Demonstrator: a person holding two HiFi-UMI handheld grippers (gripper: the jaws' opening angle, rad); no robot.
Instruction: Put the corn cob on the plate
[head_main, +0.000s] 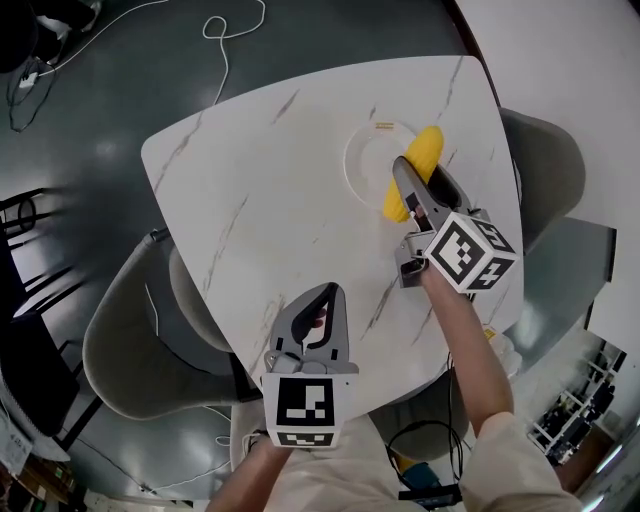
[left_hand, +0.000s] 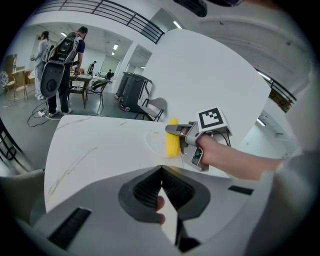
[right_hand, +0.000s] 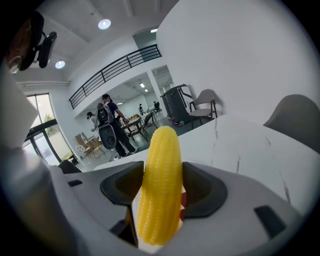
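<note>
Fingers (right_hand: 206, 191) pinch corn cob (right_hand: 160, 185) over marbled white table (head_main: 270, 170) among chairs (head_main: 130, 340).

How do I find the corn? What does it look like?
Find the big white marble table, then the round white plate near its far right side. The corn cob is at the plate's right edge, pinched in the right claw: the only long, bumpy, bright yellow thing there.

On the white marble table (head_main: 270, 180), the right gripper (head_main: 419, 172) clamps the yellow corn cob (head_main: 426, 150) over the right edge of the white plate (head_main: 362, 160), while the left gripper (head_main: 329, 292), tips together, hovers near the table's near edge.
</note>
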